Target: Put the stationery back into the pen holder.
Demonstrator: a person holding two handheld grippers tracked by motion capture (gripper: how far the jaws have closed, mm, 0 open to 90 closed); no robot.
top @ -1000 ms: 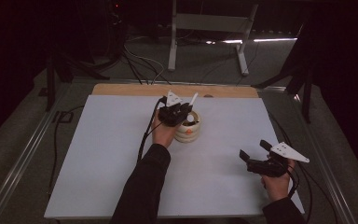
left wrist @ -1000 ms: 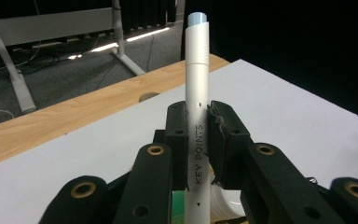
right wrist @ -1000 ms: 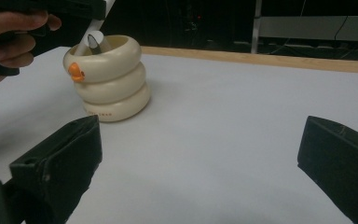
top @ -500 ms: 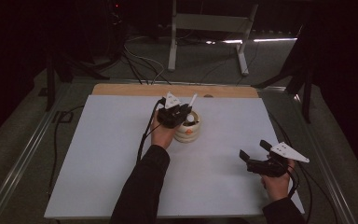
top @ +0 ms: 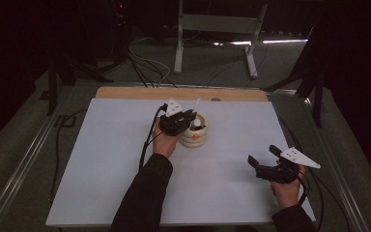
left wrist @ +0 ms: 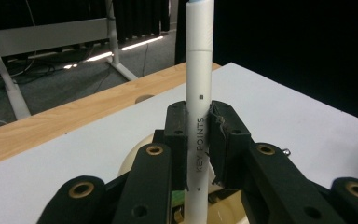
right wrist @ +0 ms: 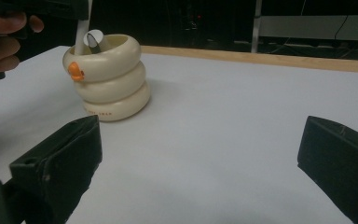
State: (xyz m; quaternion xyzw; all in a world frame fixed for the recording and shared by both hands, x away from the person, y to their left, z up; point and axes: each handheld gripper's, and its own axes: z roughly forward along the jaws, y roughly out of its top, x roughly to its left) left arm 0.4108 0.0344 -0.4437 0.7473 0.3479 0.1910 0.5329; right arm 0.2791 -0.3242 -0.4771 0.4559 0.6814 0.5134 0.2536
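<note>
The left tongs (left wrist: 197,140) are clamped on a white pen (left wrist: 198,88), held upright with its lower end inside a cream ringed cup (top: 194,133) near the middle of the white table (top: 101,164). The pen barrel reads "KEY POINTS". A second white item (right wrist: 93,39) stands in the cup, which carries an orange mark (right wrist: 76,71). The right tongs (top: 264,159) stand apart, holding nothing, well clear of the cup. A wooden board (top: 125,93) lines the table's far edge.
</note>
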